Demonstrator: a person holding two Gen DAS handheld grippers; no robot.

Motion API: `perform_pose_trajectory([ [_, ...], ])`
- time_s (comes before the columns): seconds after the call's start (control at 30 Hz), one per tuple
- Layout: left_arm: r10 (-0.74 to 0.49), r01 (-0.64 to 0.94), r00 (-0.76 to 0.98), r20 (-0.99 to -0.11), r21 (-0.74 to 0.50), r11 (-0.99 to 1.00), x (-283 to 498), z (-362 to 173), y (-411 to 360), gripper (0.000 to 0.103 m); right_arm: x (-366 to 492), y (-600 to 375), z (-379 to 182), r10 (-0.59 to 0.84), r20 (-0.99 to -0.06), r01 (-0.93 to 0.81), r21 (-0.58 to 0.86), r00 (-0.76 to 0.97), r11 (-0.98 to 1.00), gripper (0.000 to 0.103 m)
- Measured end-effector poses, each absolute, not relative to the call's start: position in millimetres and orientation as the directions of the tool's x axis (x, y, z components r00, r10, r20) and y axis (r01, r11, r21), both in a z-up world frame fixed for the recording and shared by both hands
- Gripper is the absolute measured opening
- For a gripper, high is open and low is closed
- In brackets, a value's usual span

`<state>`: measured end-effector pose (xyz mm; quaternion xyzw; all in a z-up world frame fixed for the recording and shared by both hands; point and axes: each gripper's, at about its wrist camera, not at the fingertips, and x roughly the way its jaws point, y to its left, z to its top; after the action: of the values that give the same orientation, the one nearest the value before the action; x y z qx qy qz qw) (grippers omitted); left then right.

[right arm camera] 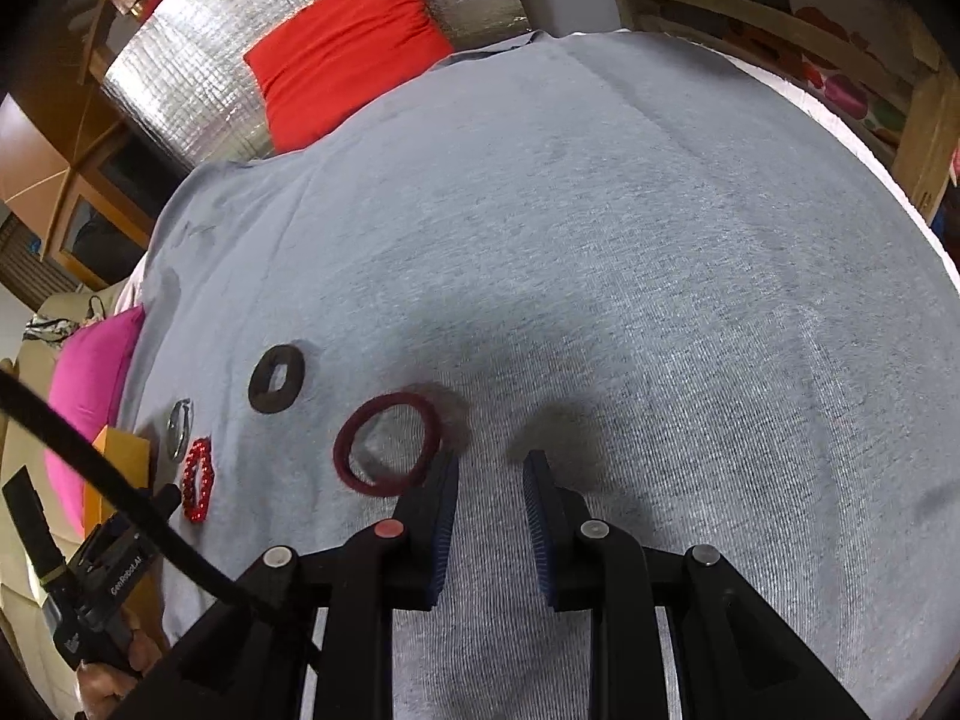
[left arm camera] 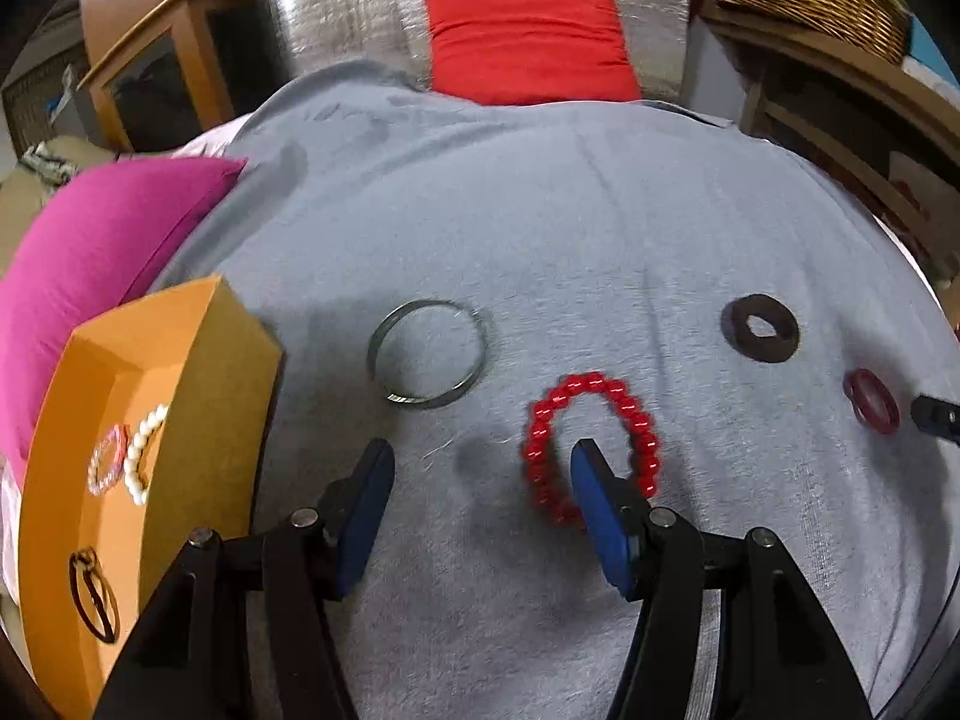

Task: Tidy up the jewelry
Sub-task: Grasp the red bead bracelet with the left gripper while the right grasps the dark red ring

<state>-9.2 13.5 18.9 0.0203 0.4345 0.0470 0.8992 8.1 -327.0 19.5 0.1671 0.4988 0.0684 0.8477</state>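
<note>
On the grey cloth [left arm camera: 540, 210] lie a red bead bracelet [left arm camera: 591, 444], a silver bangle [left arm camera: 427, 353], a dark flat ring [left arm camera: 761, 328] and a maroon ring [left arm camera: 871, 401]. My left gripper [left arm camera: 480, 474] is open just above the cloth; its right finger tip sits inside the red bead bracelet. My right gripper [right arm camera: 489, 471] is open and empty, its left finger touching the near edge of the maroon ring [right arm camera: 387, 443]. The dark flat ring [right arm camera: 276, 378], silver bangle [right arm camera: 180, 420] and red bead bracelet [right arm camera: 198, 480] show at the left.
An orange box [left arm camera: 198, 420] at the left holds a white pearl bracelet [left arm camera: 143, 453], a pink bracelet [left arm camera: 108, 459] and a dark ring. A magenta cushion [left arm camera: 102, 252] lies behind it, a red cushion [left arm camera: 528, 39] at the back. The left gripper body [right arm camera: 96, 570] shows at lower left.
</note>
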Motion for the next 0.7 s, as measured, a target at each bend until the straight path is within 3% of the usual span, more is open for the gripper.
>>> perform_pose_trajectory([
  [0.23, 0.109, -0.097, 0.582, -0.806, 0.064, 0.993, 1, 5, 25, 0.062, 17, -311, 17, 0.272, -0.825, 0.031, 0.330, 0.495, 0.943, 0.025],
  [0.37, 0.057, -0.100, 0.587, -0.807, -0.003, 0.995, 6, 2, 32, 0.062, 23, -305, 14, 0.265, -0.822, 0.034, 0.325, 0.504, 0.945, 0.043],
  [0.47, 0.030, -0.079, 0.595, -0.803, -0.021, 0.997, 11, 1, 30, 0.057, 25, -297, 14, 0.242, -0.811, 0.015, 0.295, 0.532, 0.955, 0.044],
  [0.67, -0.027, -0.021, 0.603, -0.798, -0.050, 0.999, 12, 1, 20, 0.028, 27, -279, 10, 0.141, -0.825, -0.024, 0.153, 0.546, 0.988, 0.009],
  [0.7, -0.039, -0.009, 0.602, -0.798, -0.056, 0.998, 12, 2, 19, 0.018, 27, -278, 10, 0.146, -0.825, -0.027, 0.157, 0.546, 0.987, 0.007],
])
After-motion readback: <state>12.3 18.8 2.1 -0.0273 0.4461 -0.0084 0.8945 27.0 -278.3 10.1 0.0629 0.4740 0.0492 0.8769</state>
